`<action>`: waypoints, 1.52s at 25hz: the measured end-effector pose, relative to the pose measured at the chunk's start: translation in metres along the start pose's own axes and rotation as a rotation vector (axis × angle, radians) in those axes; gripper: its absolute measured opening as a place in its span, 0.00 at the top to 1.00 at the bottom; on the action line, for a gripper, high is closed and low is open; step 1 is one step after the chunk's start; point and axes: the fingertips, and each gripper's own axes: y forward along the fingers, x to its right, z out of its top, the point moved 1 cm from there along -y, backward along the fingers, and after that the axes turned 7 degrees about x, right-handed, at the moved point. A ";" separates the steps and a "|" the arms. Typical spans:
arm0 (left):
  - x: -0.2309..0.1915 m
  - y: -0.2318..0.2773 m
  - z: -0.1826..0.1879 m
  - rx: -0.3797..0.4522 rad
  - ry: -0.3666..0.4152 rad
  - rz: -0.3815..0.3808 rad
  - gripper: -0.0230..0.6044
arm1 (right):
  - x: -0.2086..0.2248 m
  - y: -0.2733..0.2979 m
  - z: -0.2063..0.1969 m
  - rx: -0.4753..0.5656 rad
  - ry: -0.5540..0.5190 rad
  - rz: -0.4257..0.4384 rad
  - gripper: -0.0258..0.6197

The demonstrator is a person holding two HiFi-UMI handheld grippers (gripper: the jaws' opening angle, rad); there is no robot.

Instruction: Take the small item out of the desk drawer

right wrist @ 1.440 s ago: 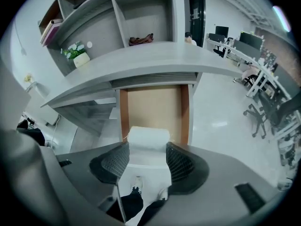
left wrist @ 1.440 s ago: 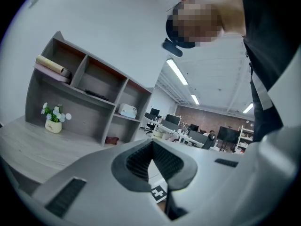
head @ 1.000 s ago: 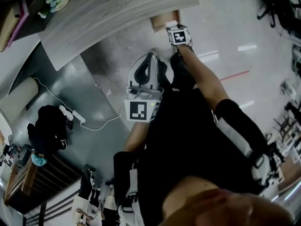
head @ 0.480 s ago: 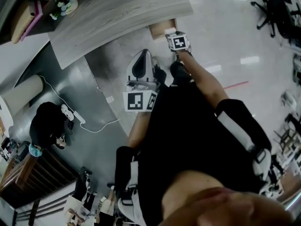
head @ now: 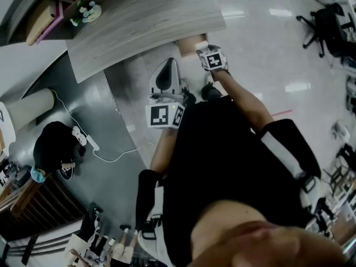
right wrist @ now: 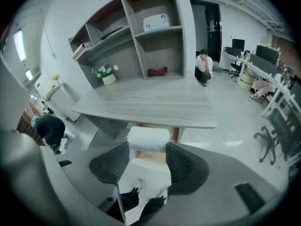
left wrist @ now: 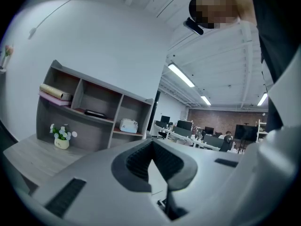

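Note:
My right gripper [right wrist: 148,144] is shut on a small white roll [right wrist: 148,136], which spans the gap between its dark ribbed pads. Just behind the roll, the open drawer [right wrist: 155,155] shows brown wood under the grey desk [right wrist: 150,105]. From the head view, the right gripper [head: 203,44] hangs beside the open drawer [head: 188,43] at the desk's [head: 144,21] front edge. My left gripper [head: 168,70] is held lower and to the left, over the floor. In the left gripper view its jaws [left wrist: 151,145] meet at the tips with nothing between them.
A shelf unit [right wrist: 141,36] with a small flower pot [right wrist: 108,76] stands at the back of the desk. A person in dark clothes [head: 53,146] crouches on the floor at the left, by a power strip and white cable [head: 92,143]. Office chairs [head: 322,26] stand to the right.
The head view has swung a little, so the desk and both grippers sit lower in the picture. The right gripper still holds the white roll by the drawer. The left has drawn slightly nearer the desk.

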 end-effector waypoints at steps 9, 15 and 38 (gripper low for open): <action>0.005 -0.004 0.007 0.029 0.018 0.023 0.97 | -0.003 -0.033 0.018 0.059 -0.047 0.006 0.58; 0.012 -0.005 0.011 0.042 0.033 0.025 0.97 | 0.012 -0.062 0.038 0.153 -0.091 -0.050 0.58; 0.013 -0.018 0.032 0.102 0.049 0.030 0.97 | -0.041 -0.210 0.136 0.566 -0.161 0.038 0.58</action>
